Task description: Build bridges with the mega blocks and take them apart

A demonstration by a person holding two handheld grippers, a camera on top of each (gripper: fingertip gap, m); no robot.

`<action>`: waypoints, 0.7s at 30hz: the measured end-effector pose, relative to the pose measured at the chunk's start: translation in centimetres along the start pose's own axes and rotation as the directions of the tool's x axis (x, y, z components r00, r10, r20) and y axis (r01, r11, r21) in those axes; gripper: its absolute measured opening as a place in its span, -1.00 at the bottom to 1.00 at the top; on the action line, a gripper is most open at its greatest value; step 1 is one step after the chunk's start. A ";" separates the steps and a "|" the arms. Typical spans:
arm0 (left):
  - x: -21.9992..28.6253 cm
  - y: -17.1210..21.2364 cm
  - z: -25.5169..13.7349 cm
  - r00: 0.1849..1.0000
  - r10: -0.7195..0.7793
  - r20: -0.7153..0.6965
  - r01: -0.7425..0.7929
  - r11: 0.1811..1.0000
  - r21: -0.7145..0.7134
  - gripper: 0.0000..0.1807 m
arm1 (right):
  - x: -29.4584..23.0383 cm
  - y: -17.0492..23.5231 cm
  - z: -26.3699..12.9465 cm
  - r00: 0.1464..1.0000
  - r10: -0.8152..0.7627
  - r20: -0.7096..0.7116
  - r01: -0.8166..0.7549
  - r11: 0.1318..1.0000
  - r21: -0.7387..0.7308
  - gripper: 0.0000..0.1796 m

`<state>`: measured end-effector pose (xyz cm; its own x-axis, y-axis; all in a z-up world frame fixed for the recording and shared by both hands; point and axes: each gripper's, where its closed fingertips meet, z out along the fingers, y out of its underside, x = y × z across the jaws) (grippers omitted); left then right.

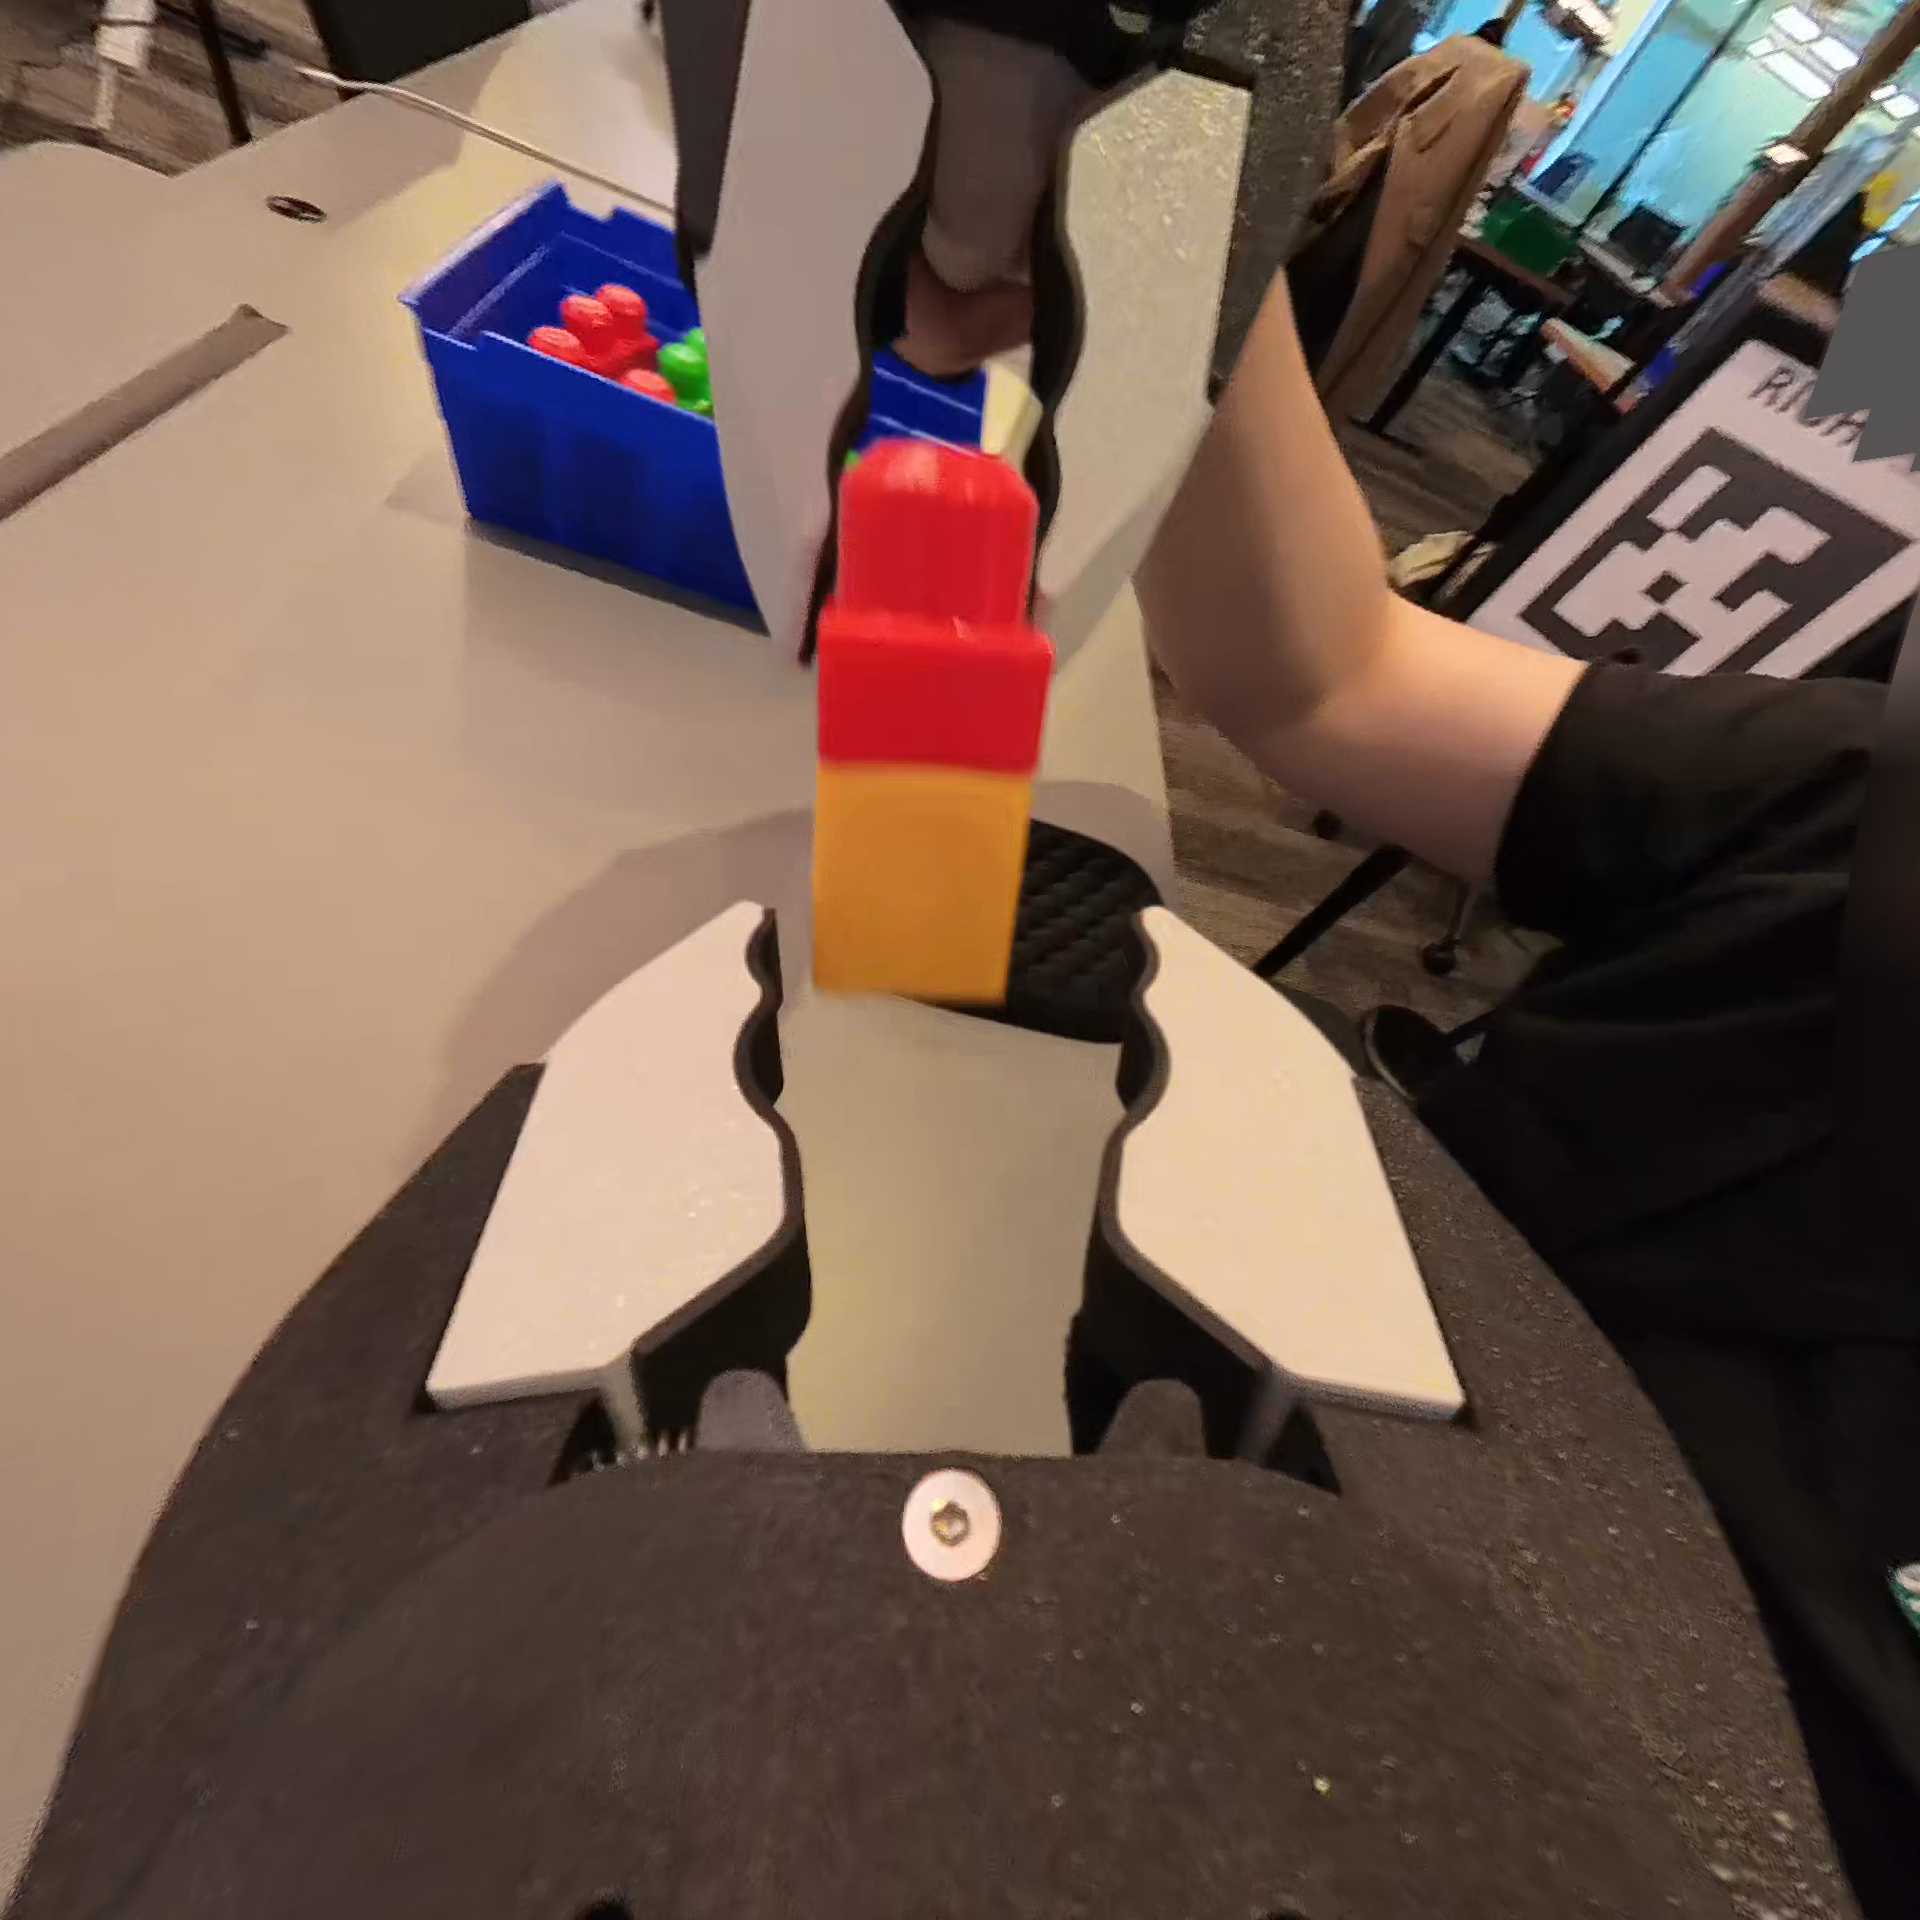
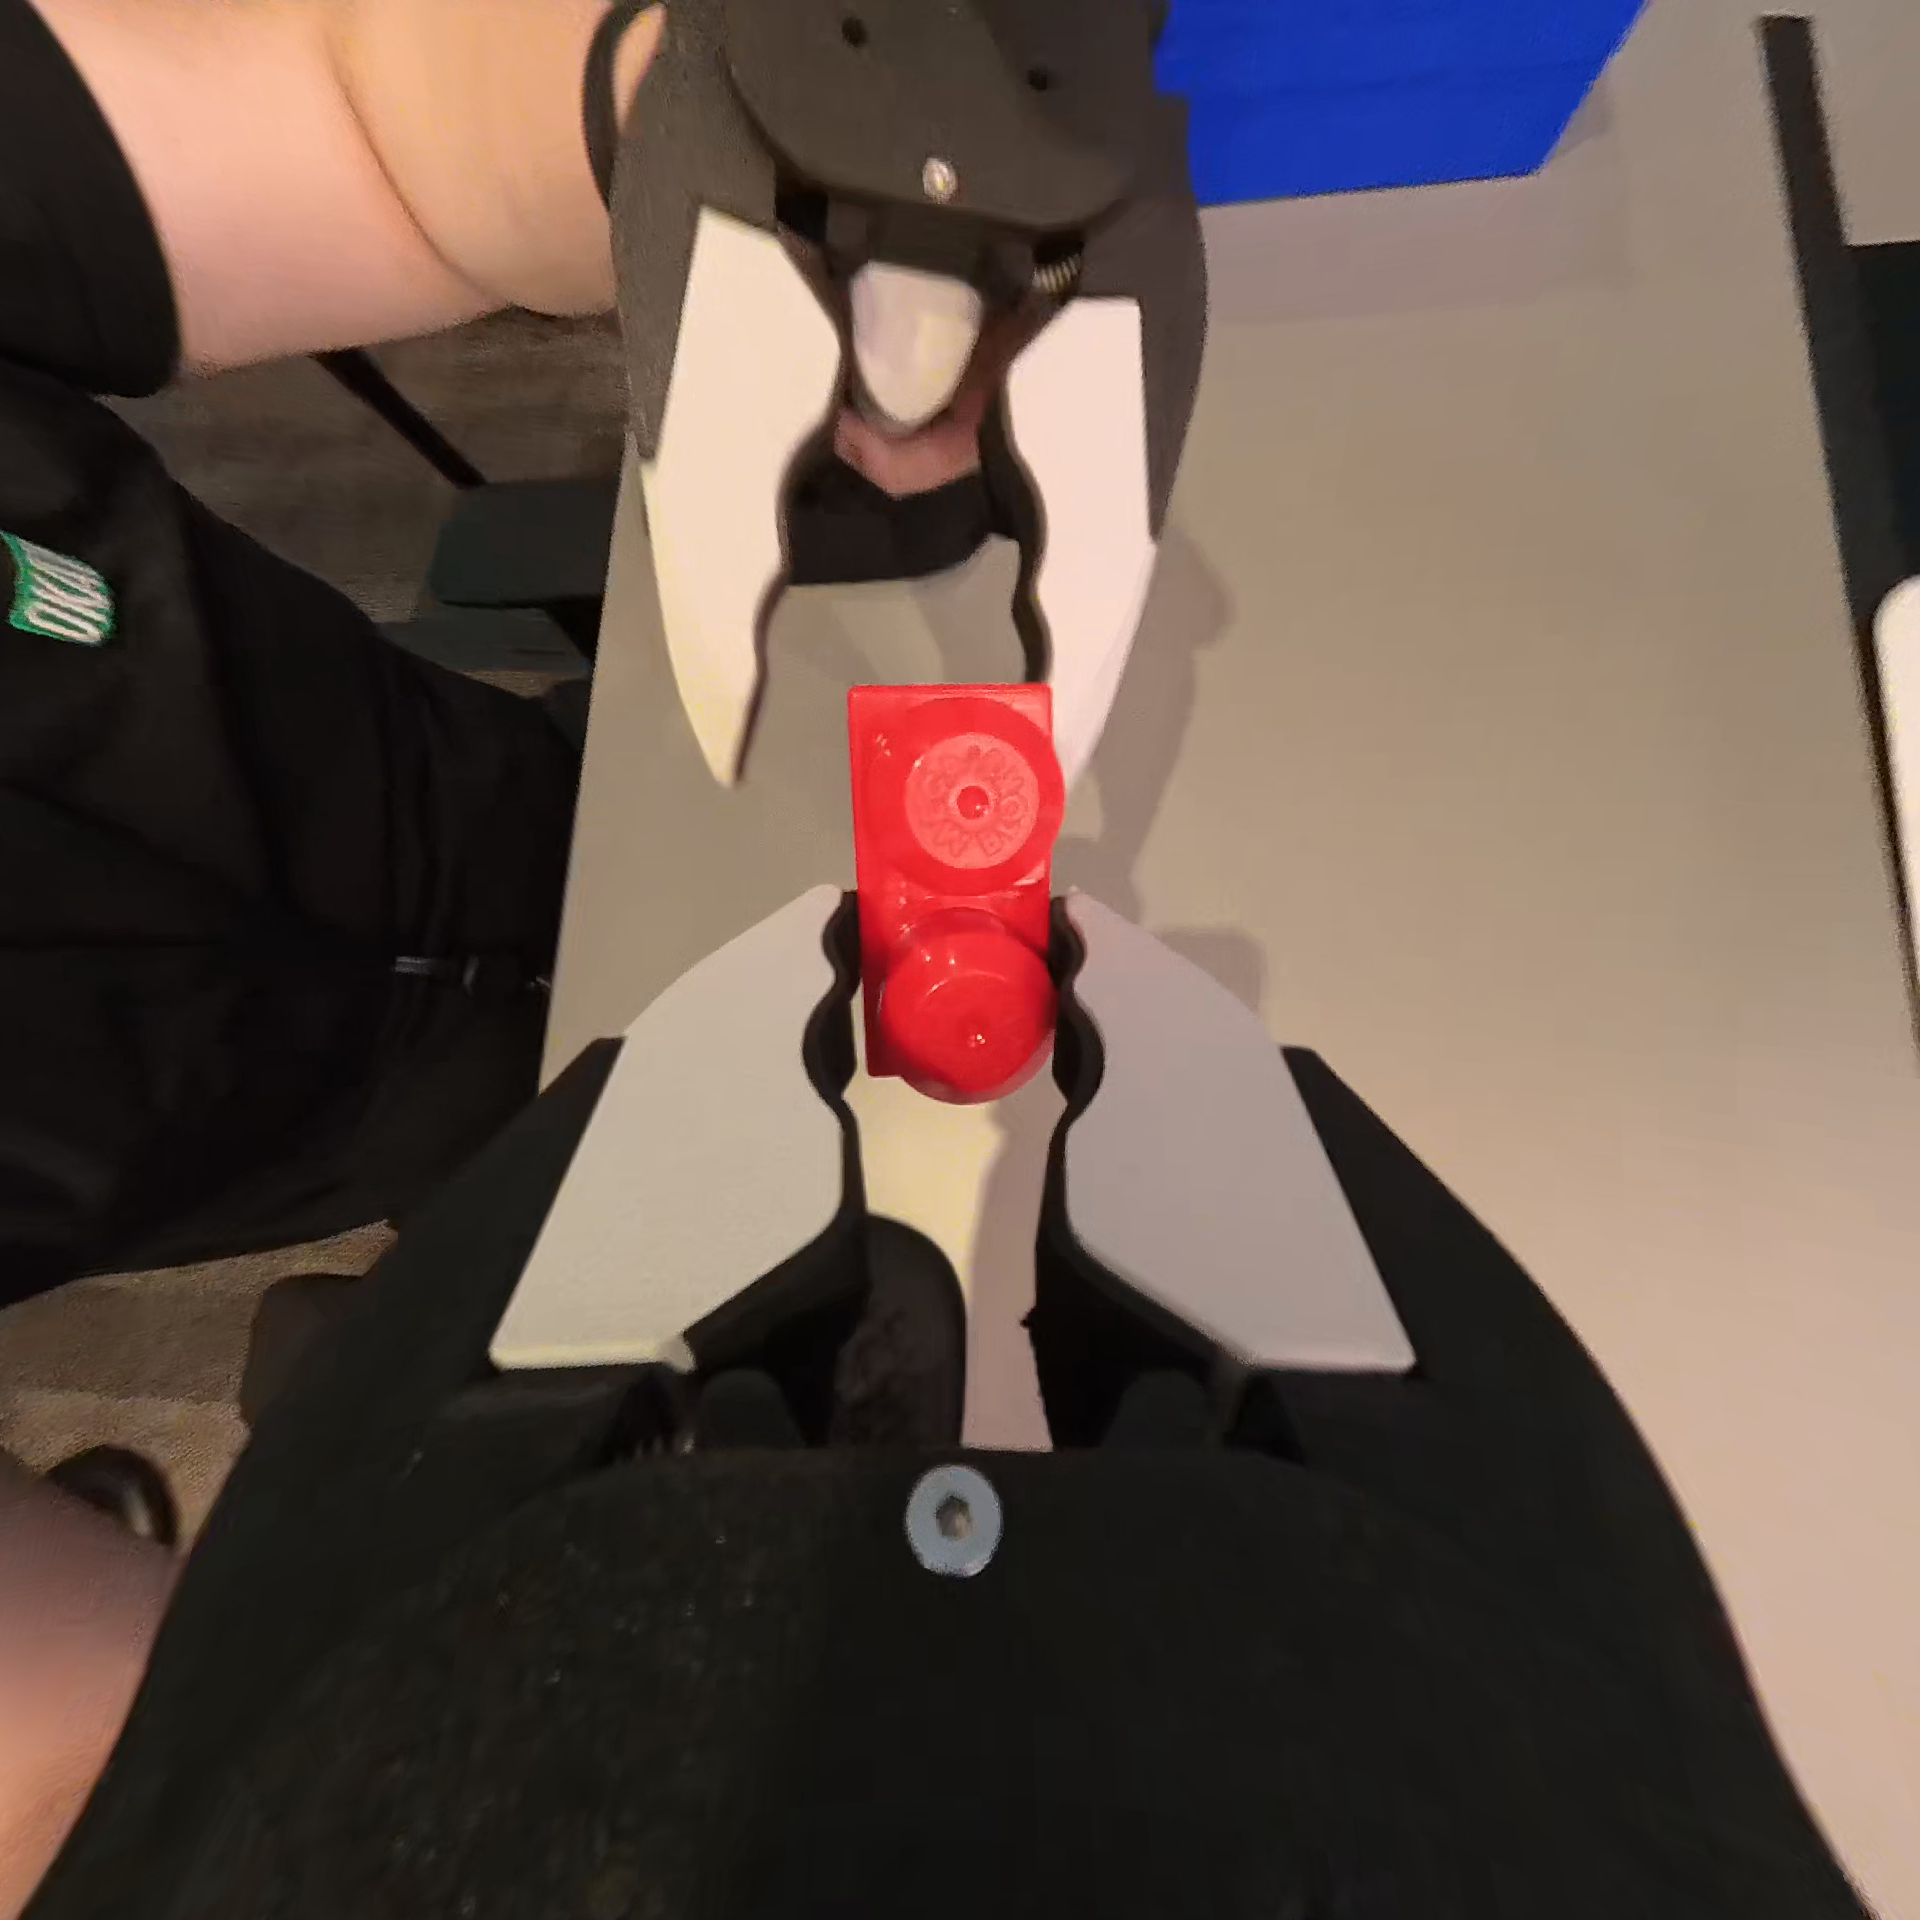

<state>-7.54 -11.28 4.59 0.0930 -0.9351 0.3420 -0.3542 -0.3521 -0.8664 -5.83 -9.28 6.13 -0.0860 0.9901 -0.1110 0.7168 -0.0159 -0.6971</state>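
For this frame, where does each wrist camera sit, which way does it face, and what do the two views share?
Left wrist view: on the left gripper, jaws open, facing across the table at the red block on the yellow block, blue bin behind; a forearm shows.
Right wrist view: on the right gripper, looking down at the red block between its jaws.
Shared: red block, both grippers, table, bin.

— How does the left gripper (image 1: 951,935) stand?

— Its white fingers (image 1: 644,1143) are spread wide with nothing between them, tips facing the other tool's.

— And the right gripper (image 2: 956,997)?

— Its jaws are clamped, the dark pads (image 2: 836,997) pressed in. A bare forearm (image 1: 1351,665) reaches in behind it.
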 end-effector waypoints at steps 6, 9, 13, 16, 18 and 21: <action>1.1 2.6 -2.0 0.996 -0.054 -0.074 0.057 0.997 0.050 -0.40 | -0.1 10.7 -12.9 0.957 0.012 -0.289 -0.032 0.997 -0.066 -0.62; 1.8 4.7 -4.4 0.992 -0.109 -0.061 0.113 0.990 0.082 -0.44 | -0.4 19.4 -21.0 0.908 0.049 -0.417 -0.120 0.982 -0.145 -0.62; 3.0 5.3 -6.8 0.993 -0.115 0.002 0.114 0.982 0.153 -0.51 | -1.0 31.3 -24.9 0.880 0.130 -0.457 -0.281 0.918 -0.280 -0.62; 3.7 5.0 -7.0 0.992 -0.111 0.054 0.101 0.980 0.171 -0.51 | -0.5 37.5 -24.0 0.880 0.166 -0.445 -0.349 0.862 -0.367 -0.62; 4.2 4.7 -6.6 0.992 -0.111 0.065 0.099 0.980 0.171 -0.50 | 0.2 40.2 -23.1 0.882 0.187 -0.433 -0.370 0.843 -0.391 -0.62; 4.5 4.3 -5.8 0.990 -0.118 0.074 0.106 0.981 0.160 -0.50 | 1.3 42.2 -21.7 0.894 0.176 -0.412 -0.357 0.834 -0.420 -0.61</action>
<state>-13.99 -16.82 4.51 0.2025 -0.8872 0.4145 -0.1889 -0.4507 -0.8725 39.32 -5.59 -8.13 0.3340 0.9399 0.0703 0.9194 -0.3085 -0.2441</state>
